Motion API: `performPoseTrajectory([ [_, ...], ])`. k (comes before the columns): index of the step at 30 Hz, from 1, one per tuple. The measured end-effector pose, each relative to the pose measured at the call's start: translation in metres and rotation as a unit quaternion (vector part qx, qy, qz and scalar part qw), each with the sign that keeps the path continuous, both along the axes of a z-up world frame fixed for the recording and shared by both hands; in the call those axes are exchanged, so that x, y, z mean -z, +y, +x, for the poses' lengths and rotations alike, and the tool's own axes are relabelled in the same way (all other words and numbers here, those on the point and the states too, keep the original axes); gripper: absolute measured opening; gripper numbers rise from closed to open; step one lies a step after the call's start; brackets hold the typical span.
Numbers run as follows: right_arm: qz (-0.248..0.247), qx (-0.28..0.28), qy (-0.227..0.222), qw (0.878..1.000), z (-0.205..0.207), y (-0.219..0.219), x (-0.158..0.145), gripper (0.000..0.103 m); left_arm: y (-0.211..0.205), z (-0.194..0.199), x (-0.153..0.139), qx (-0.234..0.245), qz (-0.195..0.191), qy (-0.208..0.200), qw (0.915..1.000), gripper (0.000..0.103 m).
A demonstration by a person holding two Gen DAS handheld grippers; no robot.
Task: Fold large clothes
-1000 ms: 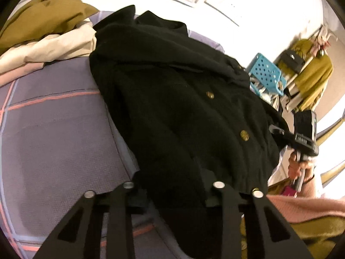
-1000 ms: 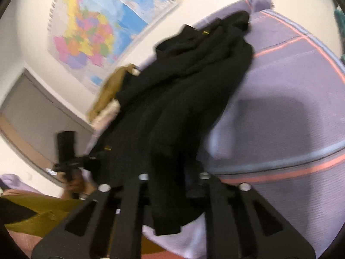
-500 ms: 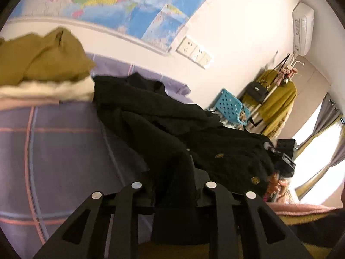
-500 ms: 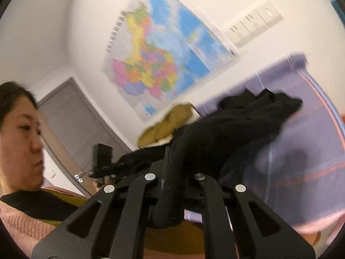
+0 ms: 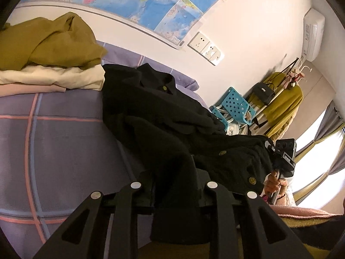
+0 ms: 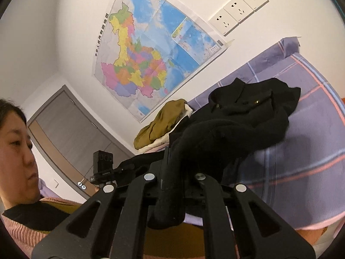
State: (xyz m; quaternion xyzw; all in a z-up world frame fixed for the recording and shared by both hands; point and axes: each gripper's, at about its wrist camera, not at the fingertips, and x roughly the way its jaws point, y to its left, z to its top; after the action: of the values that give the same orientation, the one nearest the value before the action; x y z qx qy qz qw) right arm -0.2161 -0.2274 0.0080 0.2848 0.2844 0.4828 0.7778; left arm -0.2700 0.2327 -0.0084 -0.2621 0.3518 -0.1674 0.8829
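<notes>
A black coat with gold buttons [image 5: 163, 116] lies partly on the purple checked bed [image 5: 64, 146], its collar end far from me and its near hem lifted. My left gripper [image 5: 172, 185] is shut on the coat's hem. My right gripper [image 6: 174, 179] is shut on the coat's other hem corner; the coat [image 6: 243, 116] runs from it up to the bed [image 6: 306, 161]. The right gripper also shows in the left wrist view [image 5: 280, 161], holding the hem at the right. The left gripper also shows in the right wrist view [image 6: 107, 170].
A stack of folded clothes, olive on cream on pink [image 5: 49, 56], sits at the bed's far left, next to the coat's collar. A blue plastic basket [image 5: 232, 105] and a clothes rack with an olive garment [image 5: 282, 105] stand beyond the bed. A wall map [image 6: 151, 56] hangs above.
Both grippers have lifted the coat's hem off the bed and tilted upward. The coat, flat and spread a second ago, now bunches toward its collar end.
</notes>
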Motion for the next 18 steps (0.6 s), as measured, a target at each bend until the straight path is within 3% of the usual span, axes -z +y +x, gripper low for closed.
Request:
performPoseTrajectory([
  [8,0.020,0.005,-0.012,1.000,0.029,0.004,-0.026,0.007,0.006,0.018,-0.024,-0.003,0.008,-0.011,0.9999,0.022],
  [12,0.008,0.003,-0.020,1.000,0.047,0.010,-0.039,0.008,0.008,0.029,-0.040,-0.005,0.045,-0.023,0.9987,0.025],
  [17,-0.021,-0.018,-0.004,1.000,0.035,0.004,-0.015,0.012,0.006,0.019,-0.012,0.020,0.055,-0.005,0.9982,0.035],
  [18,-0.041,-0.012,0.005,0.999,0.029,0.001,-0.005,0.012,0.003,0.014,-0.001,0.025,0.063,0.005,0.9977,0.043],
])
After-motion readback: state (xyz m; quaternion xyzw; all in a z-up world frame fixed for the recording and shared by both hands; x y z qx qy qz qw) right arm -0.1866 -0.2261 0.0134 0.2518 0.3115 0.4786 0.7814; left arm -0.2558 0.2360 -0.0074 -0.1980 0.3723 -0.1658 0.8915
